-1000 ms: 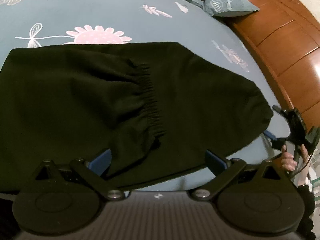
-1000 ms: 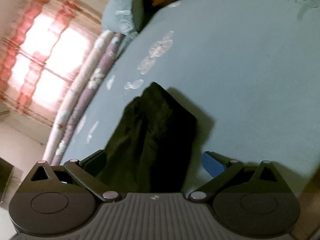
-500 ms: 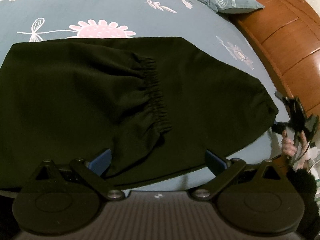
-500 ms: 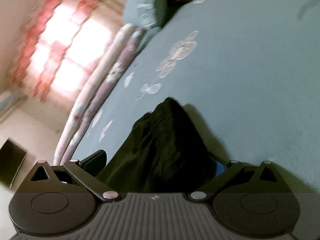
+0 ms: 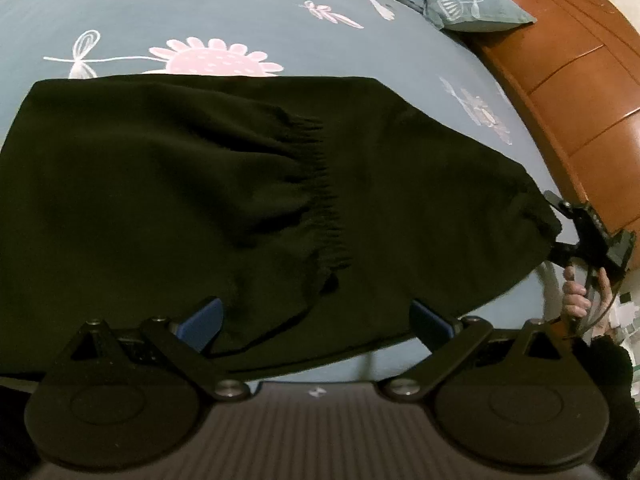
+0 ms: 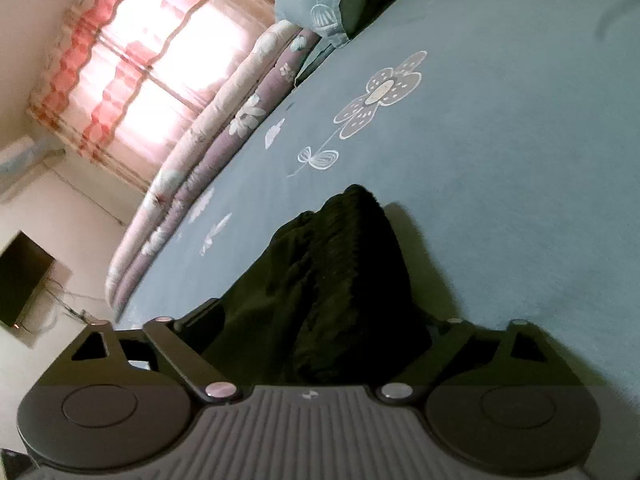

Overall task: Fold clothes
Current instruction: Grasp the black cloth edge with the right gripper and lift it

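Since the earlier frame the right claw (image 6: pixel 320 332) has advanced onto the end of the black garment (image 5: pixel 248 200), and its jaws have just been closing with the bunched cloth between them, though it cannot be told whether the pads press on it yet. The garment lies folded flat on the blue floral bed (image 5: pixel 200 8), its gathered band facing the headboard (image 5: pixel 580 92) side. The left claw (image 5: pixel 316 320) is released, jaws spread wide over the garment's near edge, while a hand (image 5: pixel 576 292) holds the right claw at the far end.
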Motion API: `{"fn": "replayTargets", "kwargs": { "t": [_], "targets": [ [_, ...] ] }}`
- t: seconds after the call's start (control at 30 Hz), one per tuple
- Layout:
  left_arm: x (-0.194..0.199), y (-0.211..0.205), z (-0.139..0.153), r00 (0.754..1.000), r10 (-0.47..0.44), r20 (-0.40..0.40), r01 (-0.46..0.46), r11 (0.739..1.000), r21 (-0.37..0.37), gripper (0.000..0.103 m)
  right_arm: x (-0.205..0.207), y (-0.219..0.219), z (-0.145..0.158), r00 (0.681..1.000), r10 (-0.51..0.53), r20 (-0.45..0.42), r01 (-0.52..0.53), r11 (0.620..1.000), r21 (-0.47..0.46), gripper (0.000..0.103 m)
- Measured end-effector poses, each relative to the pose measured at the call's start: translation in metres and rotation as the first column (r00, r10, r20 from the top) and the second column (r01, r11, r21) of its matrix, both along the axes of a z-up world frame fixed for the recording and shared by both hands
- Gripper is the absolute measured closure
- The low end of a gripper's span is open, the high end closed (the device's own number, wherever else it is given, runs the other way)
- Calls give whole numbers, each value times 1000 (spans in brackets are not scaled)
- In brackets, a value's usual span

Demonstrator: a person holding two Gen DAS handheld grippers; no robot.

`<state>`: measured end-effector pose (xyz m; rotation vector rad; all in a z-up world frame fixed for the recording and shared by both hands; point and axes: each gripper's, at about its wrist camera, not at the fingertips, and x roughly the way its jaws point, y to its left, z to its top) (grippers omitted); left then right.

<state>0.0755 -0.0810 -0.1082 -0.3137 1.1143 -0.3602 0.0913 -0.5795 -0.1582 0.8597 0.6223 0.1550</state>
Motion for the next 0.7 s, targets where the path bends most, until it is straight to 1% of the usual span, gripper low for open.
{"fn": "replayTargets", "kwargs": {
  "t": [0.03,0.07,0.1,0.13,0.17,0.27,0.4,0.5,0.7],
  "targets": [
    [0,1,0,1000,2,-1,-2,1000,0,4,-1,-3,-1,1000,-5,-9,5,1000,6,23],
    [1,2,0,1000,2,-1,-2,1000,-3,4,-1,-5,-1,1000,-12,-24,12,1000,7,34],
    [1,3,0,1000,3,-1,-3,1000,-7,4,-2,-7,-2,999,-19,-41,20,1000,8,42],
    [1,4,1,1000,5,0,-5,1000,-11,4,-4,-9,-3,998,-27,-55,28,1000,14,52],
    [0,5,1,1000,6,1,-6,1000,-14,4,-5,-12,-5,997,-34,-69,36,999,23,58],
    [0,9,1,1000,14,-2,-14,1000,-15,4,-8,-16,-7,995,-49,-87,54,997,53,63],
    [-2,17,3,1000,29,-2,-29,999,-19,4,-9,-8,4,993,-72,-91,74,997,23,66],
    [-2,23,4,999,39,0,-39,999,-24,4,-11,0,23,994,-75,-82,75,997,-3,68],
    [-3,31,8,998,55,10,-55,998,-44,4,-13,34,75,998,-37,-56,30,991,-128,69]
  ]
}}
